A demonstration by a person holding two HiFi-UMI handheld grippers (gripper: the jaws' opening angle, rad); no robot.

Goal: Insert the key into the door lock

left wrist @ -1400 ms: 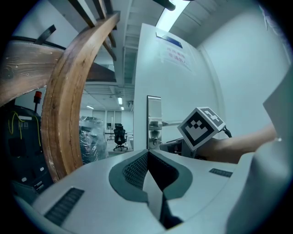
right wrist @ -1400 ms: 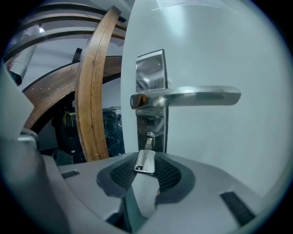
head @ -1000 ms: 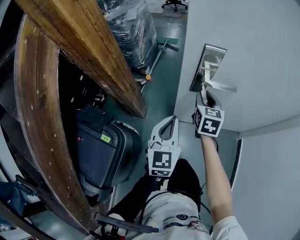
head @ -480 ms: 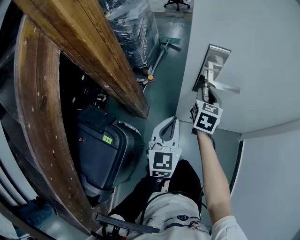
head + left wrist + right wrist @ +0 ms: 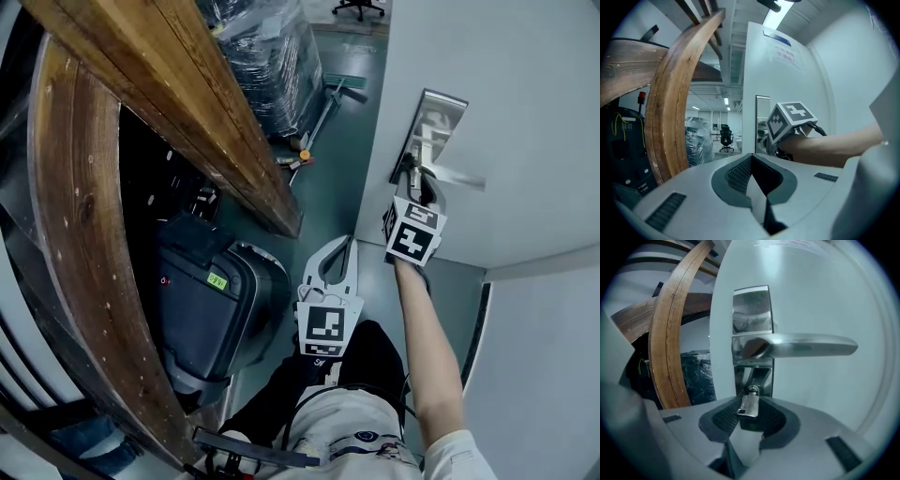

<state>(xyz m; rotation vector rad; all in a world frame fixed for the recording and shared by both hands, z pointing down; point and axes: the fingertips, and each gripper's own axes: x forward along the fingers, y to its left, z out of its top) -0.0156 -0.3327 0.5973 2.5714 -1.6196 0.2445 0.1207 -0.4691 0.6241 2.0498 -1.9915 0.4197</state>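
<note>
A steel lock plate [image 5: 751,310] with a lever handle [image 5: 806,345] sits on the pale door [image 5: 525,112]. Under the handle is the round keyhole [image 5: 753,390]. A small silver key [image 5: 749,405] points into it, slightly tilted, its head between the pads of my right gripper [image 5: 749,412], which is shut on it. In the head view, the right gripper [image 5: 410,185] is pressed up to the plate [image 5: 433,127] below the handle [image 5: 459,175]. My left gripper [image 5: 342,246] hangs lower at the middle, shut and holding nothing; its closed pads [image 5: 736,176] point towards the door edge.
A big curved wooden frame [image 5: 159,84] fills the left side. Below it stands a black case [image 5: 202,300]. A plastic-wrapped pallet [image 5: 262,56] and a long-handled broom [image 5: 323,98] stand on the green floor beyond the door edge. The person's legs [image 5: 347,366] are beneath the grippers.
My right gripper has risen a little and closed in on the lock plate, bringing the key up to the keyhole. The left gripper has stayed where it was.
</note>
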